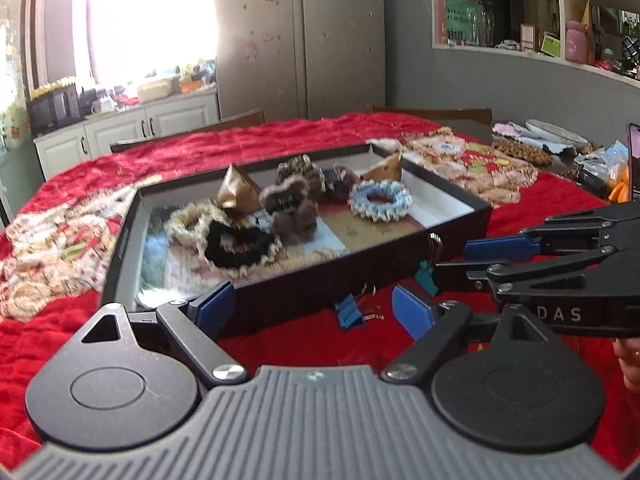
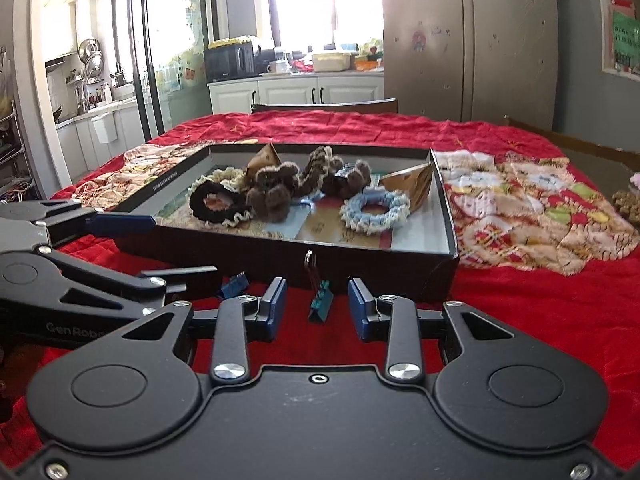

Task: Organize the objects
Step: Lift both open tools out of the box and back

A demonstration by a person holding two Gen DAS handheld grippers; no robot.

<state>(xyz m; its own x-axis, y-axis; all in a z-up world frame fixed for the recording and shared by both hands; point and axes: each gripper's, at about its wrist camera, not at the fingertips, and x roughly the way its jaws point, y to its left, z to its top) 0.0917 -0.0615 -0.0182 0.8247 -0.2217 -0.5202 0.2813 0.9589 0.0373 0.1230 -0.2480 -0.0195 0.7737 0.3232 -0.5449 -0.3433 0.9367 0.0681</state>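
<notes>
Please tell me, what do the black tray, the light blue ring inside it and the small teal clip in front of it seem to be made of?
Black tray: probably cardboard, matte, with thin folded walls and a pale inner lining. Light blue ring: soft fabric, a ruffled scrunchie by its frilly edges. Teal clip: apparently painted metal, a binder clip with shiny wire handles.

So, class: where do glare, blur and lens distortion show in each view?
Left wrist view: the window is blown out white, the tray contents smear slightly, and the shelf edges bow. Right wrist view: the windows glare and the doorframe curves.
</notes>
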